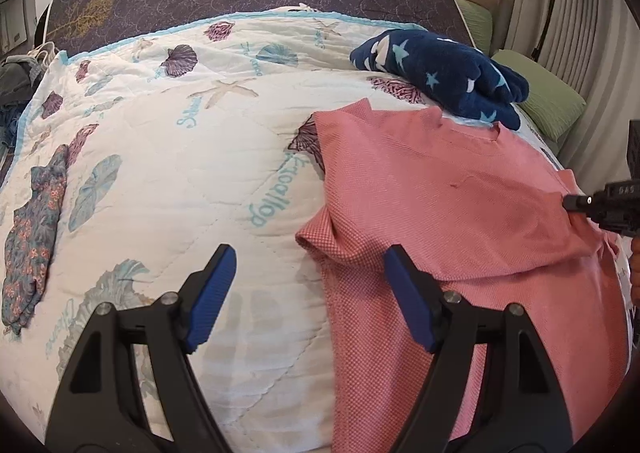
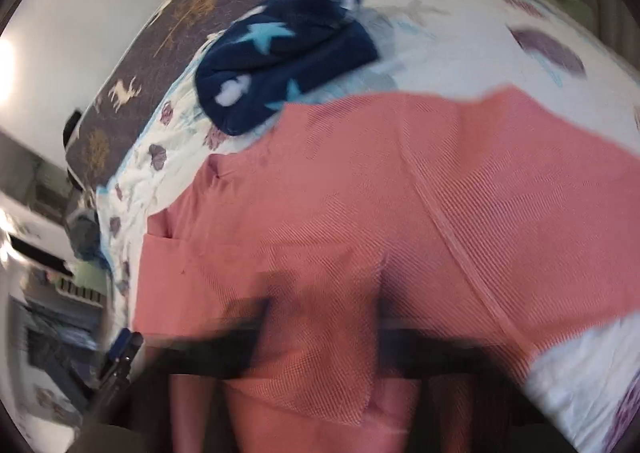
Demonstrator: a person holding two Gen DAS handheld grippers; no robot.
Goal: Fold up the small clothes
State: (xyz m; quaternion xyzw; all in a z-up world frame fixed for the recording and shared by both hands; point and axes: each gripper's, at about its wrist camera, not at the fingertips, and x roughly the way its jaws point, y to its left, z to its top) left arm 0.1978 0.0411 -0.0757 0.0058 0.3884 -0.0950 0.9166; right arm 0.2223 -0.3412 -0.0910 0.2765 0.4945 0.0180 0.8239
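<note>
Here the pink shirt (image 1: pixel 460 213) lies flat on the shell-print quilt (image 1: pixel 180 173), just in front of the folded navy star blanket (image 1: pixel 440 73). The right gripper (image 1: pixel 576 205) has its fingers pressed together, pinching the shirt's fabric at its right side, so the fold seems to be starting with the right sleeve side. The left gripper (image 1: pixel 308 293) hovers with fingers spread over the shirt's left edge, holding nothing. Next, I'd guess, the pinched cloth must be lifted and carried across toward the shirt's middle while the left side stays flat.
</note>
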